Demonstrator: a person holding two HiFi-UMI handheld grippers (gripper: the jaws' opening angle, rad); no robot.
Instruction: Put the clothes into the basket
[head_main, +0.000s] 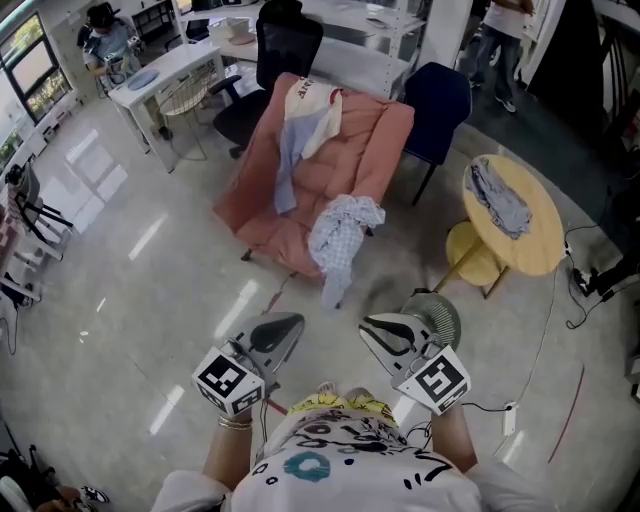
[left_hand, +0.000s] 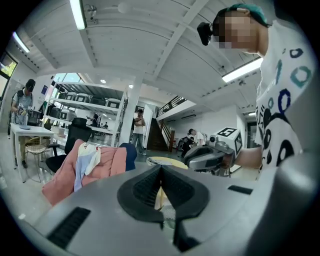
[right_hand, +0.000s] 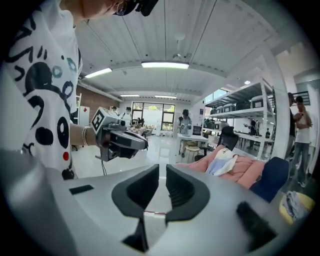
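My left gripper: jaws closed, empty.
My right gripper: jaws closed, empty.
Checked shirt: draped over the front edge of the pink lounge chair.

A pink couch bears a pale top and checked shirt; a round table, grey cloth.

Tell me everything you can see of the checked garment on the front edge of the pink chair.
The checked garment is pale blue-and-white cloth, soft-looking and crumpled. It lies bunched on the front edge of the pink chair, with one end hanging over the edge towards the floor. I cannot tell whether that end reaches the floor. Only the chair visibly touches it.
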